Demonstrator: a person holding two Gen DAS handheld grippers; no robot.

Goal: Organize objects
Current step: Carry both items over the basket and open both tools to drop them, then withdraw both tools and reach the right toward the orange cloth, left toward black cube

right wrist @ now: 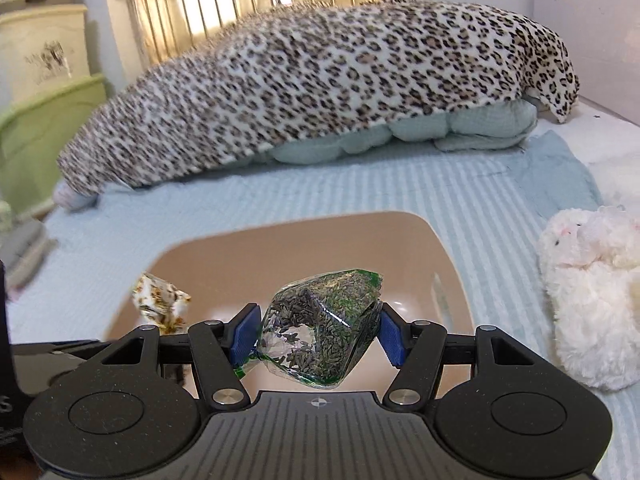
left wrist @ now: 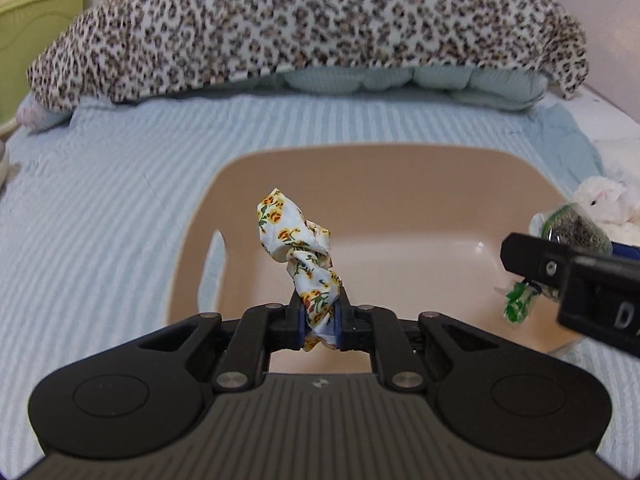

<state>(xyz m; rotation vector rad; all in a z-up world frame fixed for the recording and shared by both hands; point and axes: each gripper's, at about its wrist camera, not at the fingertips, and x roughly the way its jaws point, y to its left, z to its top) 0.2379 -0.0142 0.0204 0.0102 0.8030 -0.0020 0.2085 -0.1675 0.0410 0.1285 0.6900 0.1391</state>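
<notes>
My left gripper (left wrist: 319, 312) is shut on a floral cloth scrunchie (left wrist: 298, 240) and holds it upright above the near edge of a tan plastic basin (left wrist: 400, 168). My right gripper (right wrist: 318, 330) is shut on a clear sachet of dried lavender (right wrist: 324, 320) and holds it over the same basin (right wrist: 300, 236). The scrunchie also shows in the right wrist view (right wrist: 160, 298) at the left. The sachet and right gripper show in the left wrist view (left wrist: 576, 232) at the right, over the basin's right rim.
The basin lies on a bed with a pale blue striped cover (left wrist: 100, 208). A leopard-print blanket (left wrist: 300, 24) over a pale pillow (left wrist: 400, 78) lies behind it. A white plush toy (right wrist: 592, 292) lies to the basin's right. A green bin (right wrist: 40, 136) stands at far left.
</notes>
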